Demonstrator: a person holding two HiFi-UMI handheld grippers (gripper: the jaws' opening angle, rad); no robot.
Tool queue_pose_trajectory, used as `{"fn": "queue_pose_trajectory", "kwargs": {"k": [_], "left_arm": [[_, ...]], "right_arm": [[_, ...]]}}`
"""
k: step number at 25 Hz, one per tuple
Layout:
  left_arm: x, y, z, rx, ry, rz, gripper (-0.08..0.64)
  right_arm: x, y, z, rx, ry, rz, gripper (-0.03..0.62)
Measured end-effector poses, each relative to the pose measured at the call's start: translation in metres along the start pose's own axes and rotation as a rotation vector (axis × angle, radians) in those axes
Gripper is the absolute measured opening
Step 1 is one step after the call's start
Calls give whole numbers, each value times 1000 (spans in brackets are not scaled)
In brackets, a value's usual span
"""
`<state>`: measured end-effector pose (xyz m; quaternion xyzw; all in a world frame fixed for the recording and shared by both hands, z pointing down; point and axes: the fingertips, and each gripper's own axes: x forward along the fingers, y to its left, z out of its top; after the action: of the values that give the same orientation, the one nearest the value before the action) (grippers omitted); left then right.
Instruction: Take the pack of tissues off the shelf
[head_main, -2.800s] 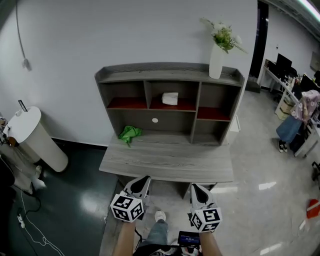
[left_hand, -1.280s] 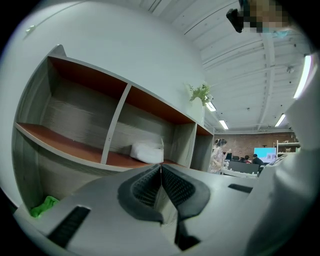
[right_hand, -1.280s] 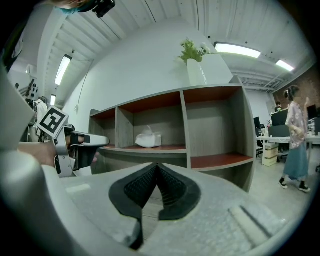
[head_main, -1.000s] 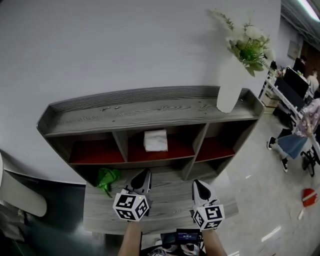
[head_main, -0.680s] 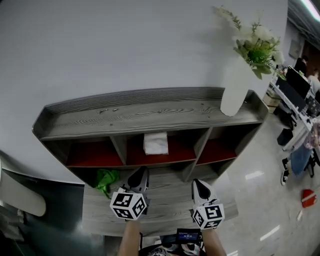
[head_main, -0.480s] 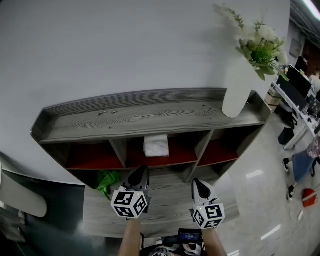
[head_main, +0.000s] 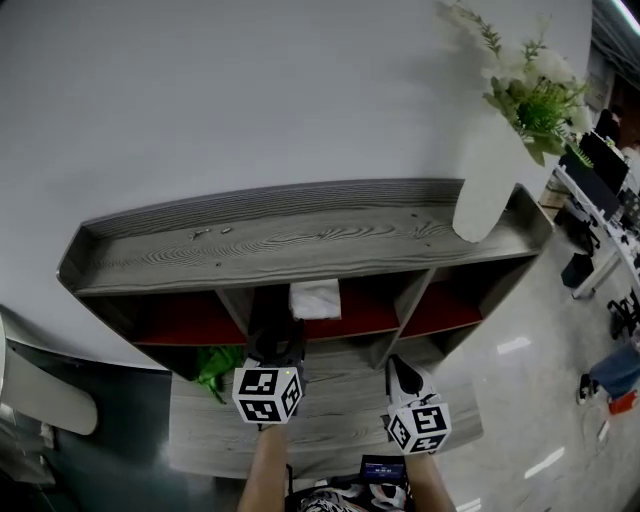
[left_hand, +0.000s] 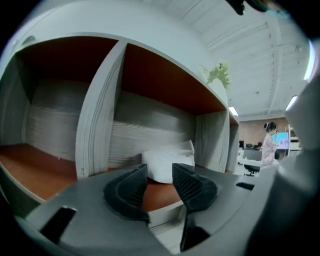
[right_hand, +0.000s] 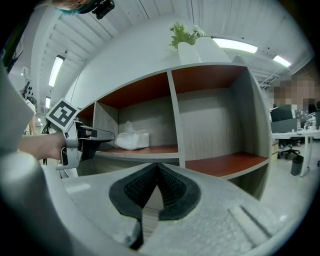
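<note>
The tissues (head_main: 315, 298) lie in the middle compartment of the shelf (head_main: 300, 235), on its red-brown floor, towards the back wall. The pack is white and a bit crumpled on top.

The left claw (left_hand: 159, 169) points almost level into this compartment. Its jaws have just been opening and now stand spread, with nothing between them. In the left gripper view the pack is seen beyond the two pads, not touching them. In the right gripper view the tip of the left claw is at the front edge of the compartment, near the pack but apart from it.

The right claw (right_hand: 157, 171) is lower and to the right, over the counter (head_main: 340, 410), in front of the post between the middle and the right compartment. Its pads are pressed together and it pinches nothing.

On the top board of the shelf, at the right end, stands a white vase (head_main: 490, 190) with green and white flowers. A green cloth (head_main: 215, 365) lies on the counter at the left, under the left compartment.
</note>
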<state>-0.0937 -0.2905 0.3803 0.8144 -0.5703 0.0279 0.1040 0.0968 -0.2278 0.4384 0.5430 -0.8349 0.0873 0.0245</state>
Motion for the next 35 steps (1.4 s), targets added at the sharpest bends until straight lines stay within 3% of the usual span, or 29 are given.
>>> {"fn": "queue_pose_trajectory", "kwargs": {"k": [3,7,13,16,22,27,35], "left_arm": [[10,-1,4,52,30,17,151],[24,-2,-5,101,115,18,213],[31,-4,-7,252,175,58,213],[30,-4,-8,289,186,70,213],[31,-5,-14,382,251,44,120],[29,-5,-14,396,257,36,58],[28,-4,-10,391,234,34,38]], "right_arm": [[5,-3,0,9,1,-5,3],[10,-3,1,16,-4,-1,3],[13,1,-2,11,4,10,3],[10,0,-3,8,8,6,3],[8,-10,-2,6,7,-12,3],[6,-11,-3,6,9,-9,3],[2,-12,-4,1,17,-7,3]]}}
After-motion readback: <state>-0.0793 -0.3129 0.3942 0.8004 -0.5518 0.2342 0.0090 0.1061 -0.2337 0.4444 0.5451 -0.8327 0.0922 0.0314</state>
